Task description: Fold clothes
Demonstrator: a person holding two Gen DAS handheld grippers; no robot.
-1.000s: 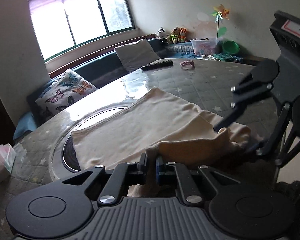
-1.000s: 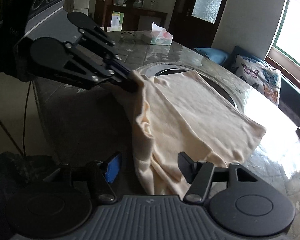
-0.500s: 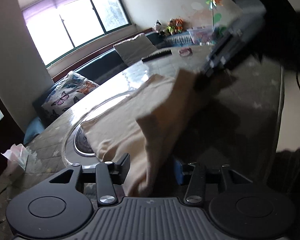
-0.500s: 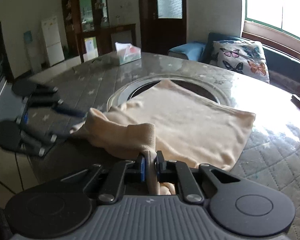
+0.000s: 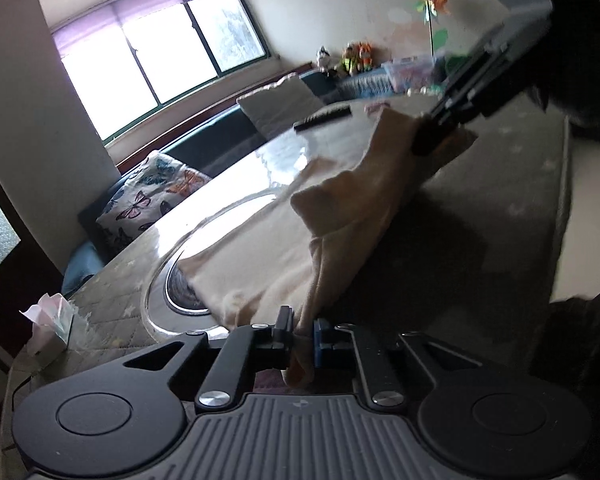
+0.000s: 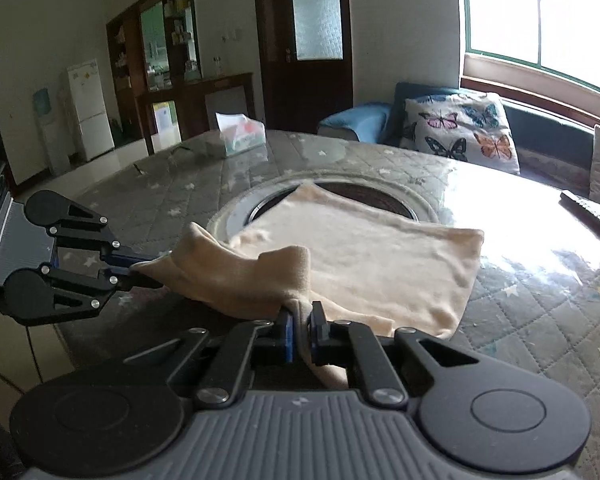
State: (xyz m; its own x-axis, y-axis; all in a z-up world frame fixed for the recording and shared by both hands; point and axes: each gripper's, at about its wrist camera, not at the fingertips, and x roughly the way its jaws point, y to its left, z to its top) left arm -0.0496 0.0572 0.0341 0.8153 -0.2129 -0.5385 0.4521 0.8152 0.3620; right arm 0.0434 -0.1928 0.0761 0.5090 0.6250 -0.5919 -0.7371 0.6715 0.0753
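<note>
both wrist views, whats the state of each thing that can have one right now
left gripper: its jaws have just been closing, now shut on the near edge of the cloth
right gripper: shut on the same edge, further along
cream cloth: near edge lifted off the table, far part lying flat
tissue box: open, a tissue sticking out of the top
door: closed
window blind: raised most of the way

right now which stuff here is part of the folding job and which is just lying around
In the job:
cream garment
left gripper, shut on its near edge
right gripper, shut on its near edge

Just lying about:
tissue box
remote control
butterfly cushion
soft toys
</note>
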